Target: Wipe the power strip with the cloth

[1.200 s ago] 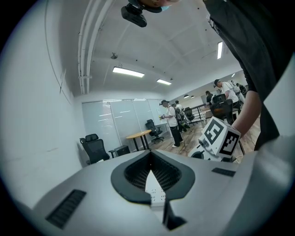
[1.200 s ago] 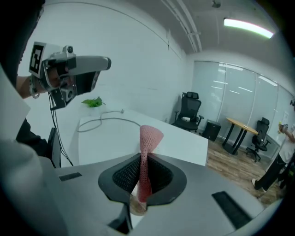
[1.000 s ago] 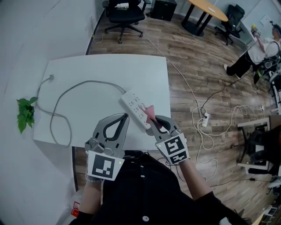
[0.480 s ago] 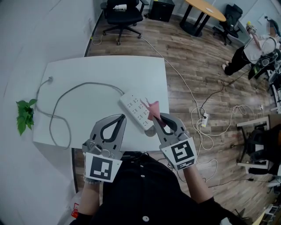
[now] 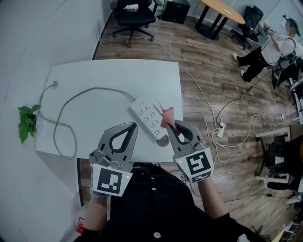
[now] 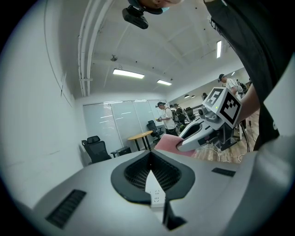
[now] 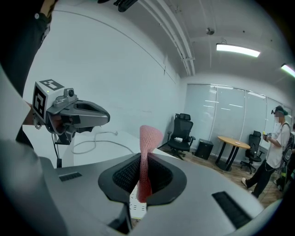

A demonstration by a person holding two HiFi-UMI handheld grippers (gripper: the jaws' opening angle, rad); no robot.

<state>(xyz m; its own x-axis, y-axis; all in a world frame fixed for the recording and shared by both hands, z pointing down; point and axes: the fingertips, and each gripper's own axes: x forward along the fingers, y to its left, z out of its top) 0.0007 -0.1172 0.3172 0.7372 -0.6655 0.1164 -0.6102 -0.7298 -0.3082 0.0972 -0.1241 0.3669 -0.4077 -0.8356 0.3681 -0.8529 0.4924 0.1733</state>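
Note:
The white power strip (image 5: 149, 118) lies slantwise near the front right of the white table (image 5: 94, 75). Its grey cable (image 5: 71, 101) loops off to the left. My right gripper (image 5: 172, 125) is shut on a pink cloth (image 5: 166, 115), which sticks up over the strip's right end. In the right gripper view the cloth (image 7: 147, 138) stands pinched between the jaws, with the power strip (image 7: 137, 203) below it. My left gripper (image 5: 135, 126) is shut and holds nothing; it hangs over the table's front edge, left of the strip. The power strip (image 6: 154, 192) shows below its jaws.
A green plant (image 5: 27, 124) hangs off the table's left edge. An office chair (image 5: 135, 13) stands behind the table. White cables (image 5: 222, 130) trail over the wooden floor at right. A person (image 5: 272, 49) stands far right, near a round table (image 5: 222, 9).
My right gripper has drawn back a little to the right with the cloth, from over the strip's near half to its right end. The left gripper has hardly moved.

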